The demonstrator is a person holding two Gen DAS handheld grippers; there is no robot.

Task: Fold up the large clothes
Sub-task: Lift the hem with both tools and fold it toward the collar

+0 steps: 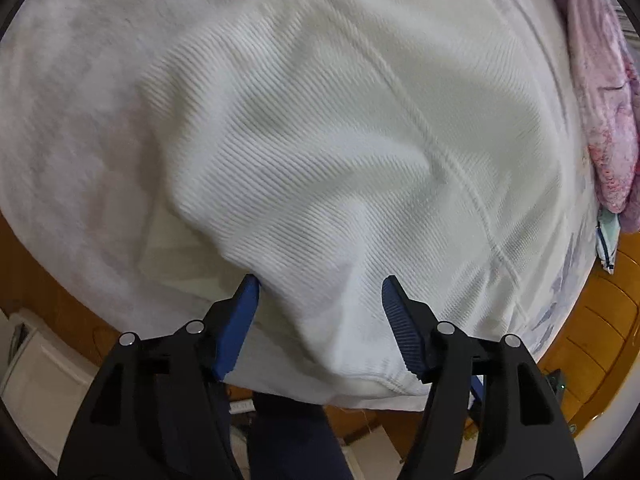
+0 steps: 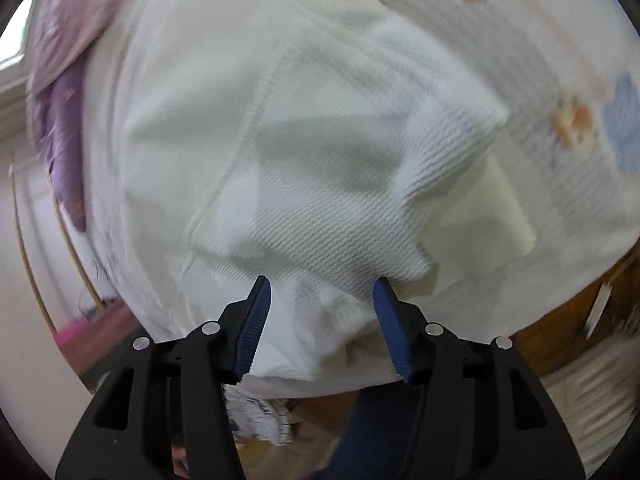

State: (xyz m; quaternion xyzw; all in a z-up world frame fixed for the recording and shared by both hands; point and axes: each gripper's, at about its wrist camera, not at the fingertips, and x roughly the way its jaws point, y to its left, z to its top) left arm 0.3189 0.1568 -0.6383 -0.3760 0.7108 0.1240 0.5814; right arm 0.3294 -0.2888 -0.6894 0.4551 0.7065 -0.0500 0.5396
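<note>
A large white ribbed garment (image 1: 320, 160) lies spread on a bed and fills most of both views. My left gripper (image 1: 320, 284) points down at its near edge by the stitched hem (image 1: 392, 386). Its blue pads stand apart, with a loose bunch of the cloth lying between them. In the right wrist view the same garment (image 2: 320, 200) shows a folded corner. My right gripper (image 2: 322, 284) stands over it with its pads apart and a slack fold of cloth between them. A cream under-layer (image 2: 492, 220) sticks out to the right of that corner.
The garment rests on a pale bedsheet (image 1: 80, 80), which carries orange and blue prints (image 2: 560, 60). A pink-purple blanket (image 1: 608, 120) (image 2: 64, 140) lies bunched along one side. The wooden bed frame (image 1: 600, 320) (image 2: 560, 340) runs below the mattress edge. A person's dark trouser leg (image 1: 288, 432) stands close.
</note>
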